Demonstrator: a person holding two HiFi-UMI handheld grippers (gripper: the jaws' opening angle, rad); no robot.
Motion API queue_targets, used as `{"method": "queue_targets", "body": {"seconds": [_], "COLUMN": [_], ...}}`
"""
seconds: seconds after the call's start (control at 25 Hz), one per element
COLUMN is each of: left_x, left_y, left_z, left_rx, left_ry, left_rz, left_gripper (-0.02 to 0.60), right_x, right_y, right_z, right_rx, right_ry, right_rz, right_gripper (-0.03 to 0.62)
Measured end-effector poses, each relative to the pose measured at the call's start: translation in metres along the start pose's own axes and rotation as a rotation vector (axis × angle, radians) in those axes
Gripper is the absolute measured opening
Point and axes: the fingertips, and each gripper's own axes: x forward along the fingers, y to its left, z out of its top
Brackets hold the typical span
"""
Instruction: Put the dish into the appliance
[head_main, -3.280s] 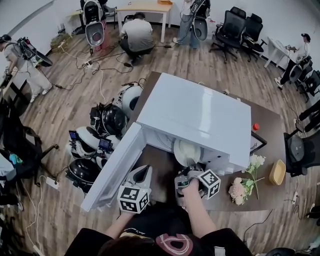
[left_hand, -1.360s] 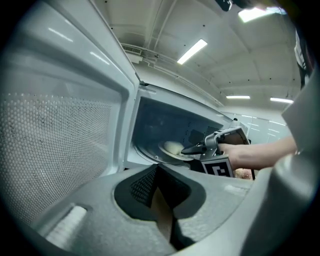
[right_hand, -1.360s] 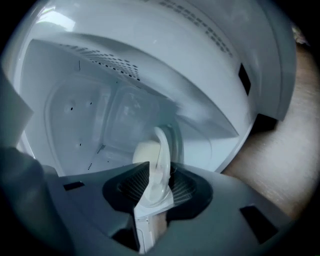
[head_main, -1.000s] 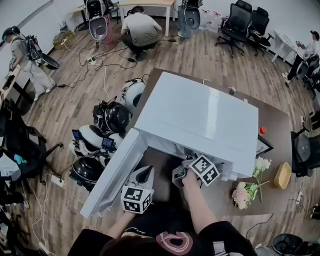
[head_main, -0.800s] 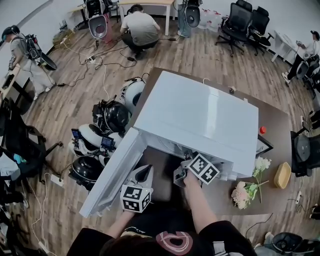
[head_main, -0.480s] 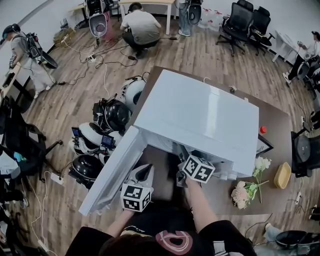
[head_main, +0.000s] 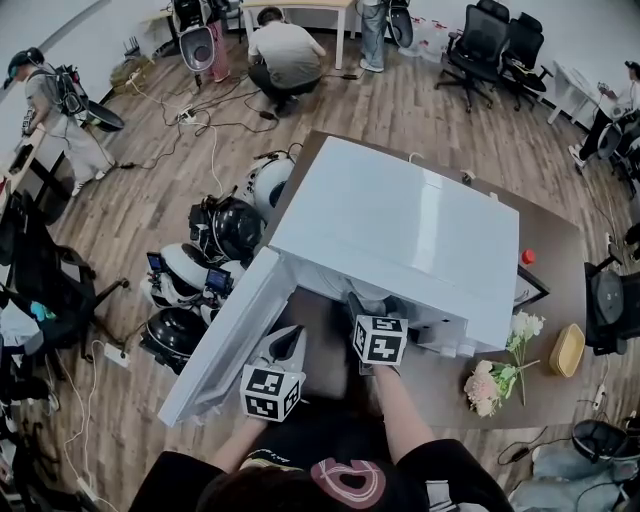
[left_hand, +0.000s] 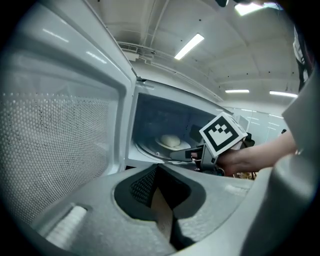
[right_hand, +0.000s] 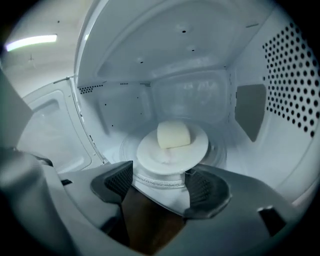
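The white microwave (head_main: 400, 225) stands on the brown table, its door (head_main: 225, 345) swung out to the left. Inside, the white dish (right_hand: 172, 145) with a pale bun (right_hand: 173, 134) rests on the turntable; the left gripper view shows the dish (left_hand: 170, 141) too. My right gripper (right_hand: 160, 175) is at the oven mouth with its jaws opening. The dish's near rim lies between the pads, which do not press on it. In the head view the right gripper (head_main: 368, 305) reaches under the oven's top. My left gripper (head_main: 288, 340) hovers by the door, shut and empty.
Artificial flowers (head_main: 490, 380) and a yellow bowl (head_main: 555, 348) lie on the table to the right of the microwave. Helmet-like gear (head_main: 215, 240) sits on the floor to the left. People and office chairs are farther back in the room.
The right gripper carried the dish into the microwave, then drew back slightly toward me and turned level. Its jaws have spread off the dish. The left gripper stayed put.
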Motion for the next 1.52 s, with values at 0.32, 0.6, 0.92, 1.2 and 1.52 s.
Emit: {"method": "queue_targets", "body": {"seconds": [0.32,0.6,0.92,1.2,1.52], "left_x": [-0.001,0.000,0.000,-0.003,-0.003], "left_y": [-0.002,-0.003,0.000,-0.001,-0.001], "left_z": [0.002,0.002,0.002,0.000,0.005], "left_rx": [0.007,0.008,0.010,0.017,-0.022], "left_ry": [-0.005,-0.009,-0.013,-0.013,-0.033], "left_rz": [-0.005,-0.005,0.005,0.003,0.001], "left_gripper": [0.006,0.006,0.006,0.006,0.006], "right_x": [0.000,-0.003,-0.009,-0.011,-0.010], "right_y": [0.001,0.002,0.005,0.004,0.004], "right_z": [-0.004,-0.007,-0.012,-0.012,-0.011], "right_rx": [-0.066,-0.084,-0.074,-0.068,-0.029], "right_ry": [0.083,0.180,0.204,0.195,0.173], "right_rz": [-0.004,-0.015,-0.023,-0.033,-0.029], "right_gripper": [0.321,0.320,0.310,0.310,0.311]}}
